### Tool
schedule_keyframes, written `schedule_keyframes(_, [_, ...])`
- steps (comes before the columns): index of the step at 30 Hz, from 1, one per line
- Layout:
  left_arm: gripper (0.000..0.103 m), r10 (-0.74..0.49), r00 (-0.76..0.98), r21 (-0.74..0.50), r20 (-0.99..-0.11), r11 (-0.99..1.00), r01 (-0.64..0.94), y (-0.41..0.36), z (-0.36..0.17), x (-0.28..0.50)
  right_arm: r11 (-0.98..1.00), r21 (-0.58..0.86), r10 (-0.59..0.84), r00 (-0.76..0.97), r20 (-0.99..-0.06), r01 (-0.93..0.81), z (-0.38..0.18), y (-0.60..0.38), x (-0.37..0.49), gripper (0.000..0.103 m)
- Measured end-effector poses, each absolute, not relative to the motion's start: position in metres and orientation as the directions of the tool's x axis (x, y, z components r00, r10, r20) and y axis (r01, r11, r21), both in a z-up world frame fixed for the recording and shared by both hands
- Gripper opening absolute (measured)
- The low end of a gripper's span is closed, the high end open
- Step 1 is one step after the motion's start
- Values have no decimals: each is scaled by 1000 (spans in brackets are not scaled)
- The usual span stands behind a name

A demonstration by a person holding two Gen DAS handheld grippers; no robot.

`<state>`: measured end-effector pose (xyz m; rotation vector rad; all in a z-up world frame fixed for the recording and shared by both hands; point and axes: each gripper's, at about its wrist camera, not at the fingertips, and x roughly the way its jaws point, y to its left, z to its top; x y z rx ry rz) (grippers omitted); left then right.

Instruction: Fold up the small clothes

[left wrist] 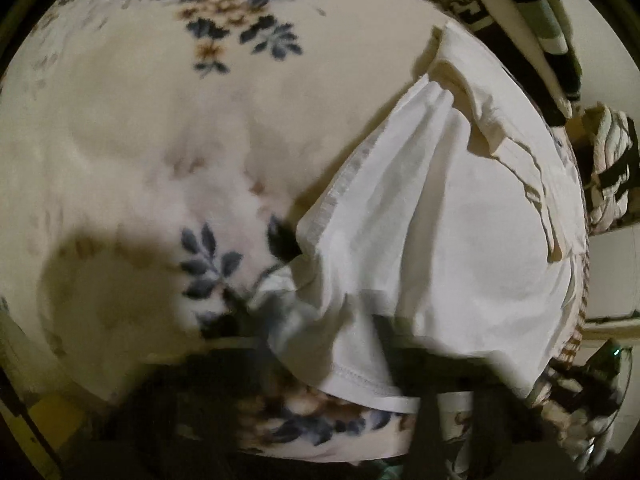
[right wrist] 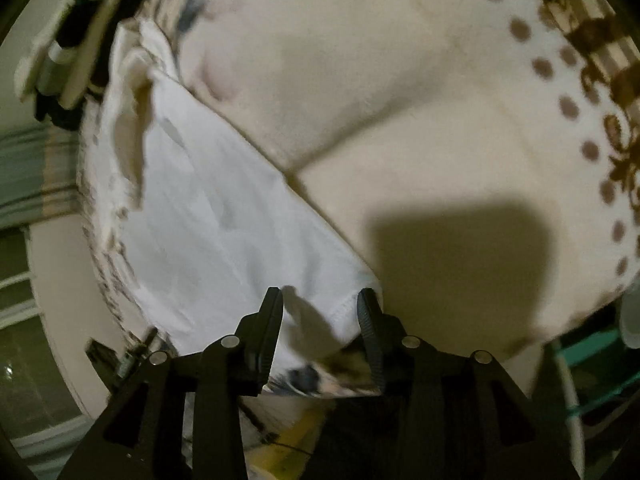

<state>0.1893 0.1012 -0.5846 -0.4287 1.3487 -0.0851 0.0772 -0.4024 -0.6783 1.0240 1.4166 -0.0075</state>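
A: What is seen of the right hand-held gripper (right wrist: 320,304)?

B: In the right wrist view its two black fingers (right wrist: 270,320) are seen partly apart, with the hemmed corner of the white garment (right wrist: 224,208) lying between them. Whether the pads press on the cloth cannot be told. The white garment is spread on a cream floral blanket (right wrist: 440,100). A dark square shadow is cast on the blanket just beside the corner.

A: And the left hand-held gripper (left wrist: 404,340)?

B: It is shown only in the left wrist view, dark and blurred at the bottom edge. Its fingers are closed together, and the lower hem of the white garment appears to be pinched there, the cloth being drawn up into folds.

A: What is given by one view and not the other?

B: Blue and brown flowers on the blanket are shown clearly by the left view. A dotted, brown-patterned border is shown only by the right view. A cream cloth (left wrist: 480,92) beyond the garment and folded striped clothes (left wrist: 532,20) further off are shown in both.
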Motion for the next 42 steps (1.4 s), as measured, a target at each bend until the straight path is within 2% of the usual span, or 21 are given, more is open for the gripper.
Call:
schedule_keyframes(1, [2, -303, 233, -347, -924, 920, -182, 102, -582, 184, 581, 589, 557, 253, -791, 561, -676, -403, 77, 3])
schedule_keyframes(4, [2, -325, 269, -382, -907, 904, -194, 89, -571, 180, 561, 612, 568, 279, -774, 557, -671, -397, 82, 1])
schedule_keyframes(6, [1, -377, 303, -452, -876, 859, -239, 92, -559, 172, 553, 627, 575, 293, -764, 549, -663, -391, 84, 1])
schedule_keyframes(10, [1, -574, 447, -725, -686, 590, -355, 105, -539, 143, 517, 660, 589, 333, -737, 545, -646, -393, 83, 1])
schedule_keyframes(12, [2, -625, 502, -799, -598, 414, -437, 117, -553, 129, 496, 660, 591, 337, -733, 564, -644, -400, 81, 1])
schedule_keyframes(13, [2, -623, 511, -798, -593, 366, -479, 125, -564, 124, 493, 654, 588, 334, -736, 574, -645, -404, 81, 1])
schedule_keyframes(16, [3, -587, 489, -745, -645, 340, -574, 143, -596, 118, 547, 607, 564, 282, -776, 577, -651, -412, 83, 1])
schedule_keyframes(18, [3, -545, 416, -668, -728, 423, -613, 150, -604, 119, 595, 574, 550, 235, -801, 563, -654, -410, 86, 2])
schedule_keyframes(19, [9, -528, 401, -651, -749, 472, -595, 152, -601, 122, 617, 561, 546, 213, -810, 552, -654, -409, 87, 3])
schedule_keyframes(20, [16, -491, 375, -614, -787, 554, -562, 151, -594, 128, 635, 554, 546, 195, -815, 538, -654, -407, 89, 4])
schedule_keyframes(21, [42, -464, 360, -586, -810, 611, -531, 147, -588, 132, 653, 546, 539, 186, -822, 525, -653, -405, 90, 14])
schedule_keyframes(22, [64, -443, 353, -567, -824, 665, -486, 142, -583, 139, 674, 535, 524, 181, -832, 509, -652, -403, 90, 34])
schedule_keyframes(24, [65, -425, 353, -546, -833, 734, -404, 136, -573, 154, 705, 524, 511, 170, -843, 478, -654, -399, 90, 48])
schedule_keyframes(29, [65, -402, 267, -468, -875, 843, -265, 97, -588, 191, 703, 522, 515, 161, -842, 483, -673, -390, 89, 48])
schedule_keyframes(30, [65, -387, 254, -447, -886, 860, -248, 96, -589, 192, 685, 531, 515, 183, -837, 499, -674, -389, 88, 48])
schedule_keyframes(31, [65, -354, 245, -409, -902, 884, -227, 92, -589, 190, 670, 537, 516, 200, -833, 512, -674, -389, 87, 37])
schedule_keyframes(32, [65, -321, 241, -370, -916, 907, -200, 83, -589, 192, 637, 562, 528, 233, -817, 528, -673, -389, 85, 21])
schedule_keyframes(33, [64, -308, 241, -356, -920, 915, -188, 83, -589, 192, 622, 571, 543, 230, -808, 536, -674, -385, 85, 1])
schedule_keyframes(37, [63, -298, 239, -345, -924, 919, -190, 80, -589, 193, 569, 634, 606, 254, -753, 523, -667, -363, 83, 1])
schedule_keyframes(40, [63, -314, 233, -362, -920, 910, -203, 83, -591, 193, 439, 738, 694, 328, -641, 512, -654, -355, 76, 1])
schedule_keyframes(42, [63, -316, 229, -362, -921, 911, -199, 86, -589, 190, 511, 689, 632, 318, -707, 515, -645, -359, 75, 1])
